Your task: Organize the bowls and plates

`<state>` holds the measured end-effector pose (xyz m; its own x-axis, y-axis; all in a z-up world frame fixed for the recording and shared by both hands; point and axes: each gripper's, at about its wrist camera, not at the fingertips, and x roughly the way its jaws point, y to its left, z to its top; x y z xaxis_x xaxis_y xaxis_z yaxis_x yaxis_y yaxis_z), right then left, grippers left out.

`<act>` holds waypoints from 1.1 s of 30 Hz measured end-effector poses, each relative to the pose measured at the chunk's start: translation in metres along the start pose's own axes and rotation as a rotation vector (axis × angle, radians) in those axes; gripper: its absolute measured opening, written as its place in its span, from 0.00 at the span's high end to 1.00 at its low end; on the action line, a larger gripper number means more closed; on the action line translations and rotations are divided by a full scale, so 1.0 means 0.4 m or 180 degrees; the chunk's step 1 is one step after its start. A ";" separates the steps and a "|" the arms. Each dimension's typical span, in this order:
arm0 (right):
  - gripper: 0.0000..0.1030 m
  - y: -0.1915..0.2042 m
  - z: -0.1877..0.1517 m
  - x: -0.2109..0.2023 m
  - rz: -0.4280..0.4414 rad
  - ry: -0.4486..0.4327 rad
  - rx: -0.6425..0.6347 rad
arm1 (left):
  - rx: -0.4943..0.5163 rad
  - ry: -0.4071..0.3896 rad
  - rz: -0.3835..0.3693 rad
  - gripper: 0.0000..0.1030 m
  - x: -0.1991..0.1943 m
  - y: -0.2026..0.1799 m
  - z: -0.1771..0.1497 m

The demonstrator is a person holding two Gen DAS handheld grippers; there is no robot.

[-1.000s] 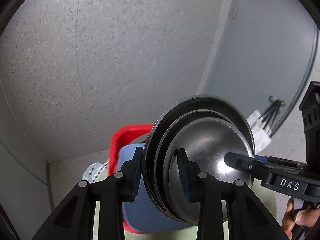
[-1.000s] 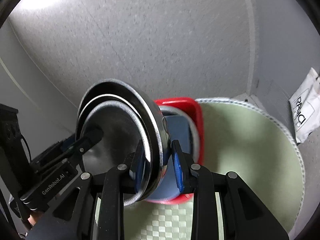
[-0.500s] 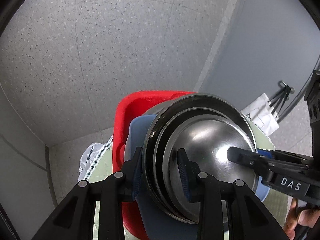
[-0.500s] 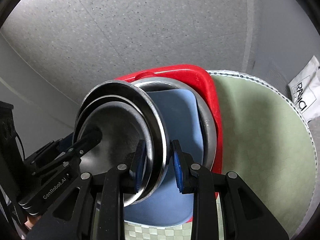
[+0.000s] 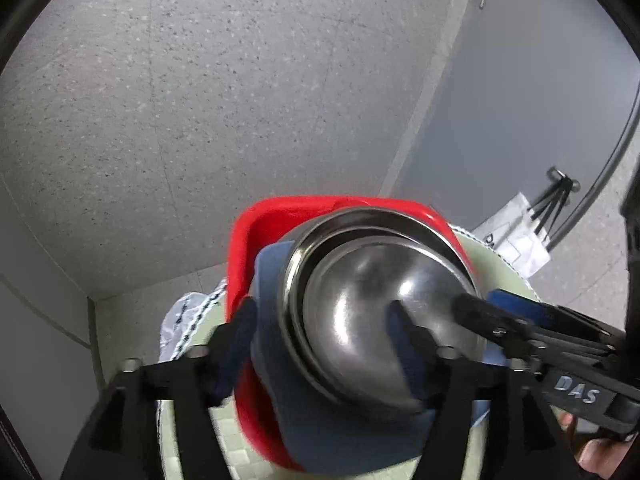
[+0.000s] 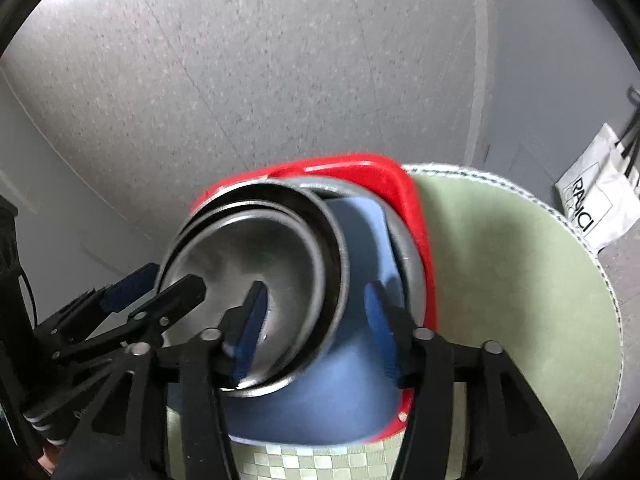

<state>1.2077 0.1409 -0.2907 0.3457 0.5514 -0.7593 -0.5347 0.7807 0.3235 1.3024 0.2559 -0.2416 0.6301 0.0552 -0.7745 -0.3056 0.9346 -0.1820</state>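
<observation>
I am spreading both grippers, left (image 5: 320, 344) and right (image 6: 314, 320), wide around the steel bowls (image 6: 256, 276) resting on the blue plate (image 6: 360, 240).

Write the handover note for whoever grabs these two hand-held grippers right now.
Left hand-held gripper: open, fingers either side of the nested steel bowls' rim.
Right hand-held gripper: open, straddling the same bowls' opposite rim.
Bowls: tilted on the blue plate, which lies on a steel plate in the red tray on the green mat.
Done: bowls delivered onto the stack, both grips apparently released.
Left: back both grippers out; check the bowls settle flat.
</observation>
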 end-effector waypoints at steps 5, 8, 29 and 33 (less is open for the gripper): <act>0.40 0.002 -0.058 -0.106 -0.0053 -0.0180 -0.0008 | 0.0036 -0.0192 0.0069 0.28 -0.101 -0.021 -0.052; 0.36 0.011 -0.108 -0.195 -0.0101 -0.0363 -0.0065 | 0.0126 -0.0370 0.0151 0.21 -0.188 -0.049 -0.104; 0.06 -0.057 -0.811 -0.966 -0.0216 -0.1278 -0.0208 | 0.0431 -0.1277 0.0248 0.01 -0.997 -0.359 -0.902; 0.03 -0.062 -0.935 -1.103 -0.0277 -0.1396 -0.0135 | 0.0489 -0.1344 0.0170 0.01 -1.157 -0.391 -1.031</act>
<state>0.7801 -0.2316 -0.1749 0.6801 0.5639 -0.4684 -0.5172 0.8220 0.2386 0.7641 -0.0607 -0.1047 0.8621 0.2136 -0.4595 -0.2563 0.9661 -0.0318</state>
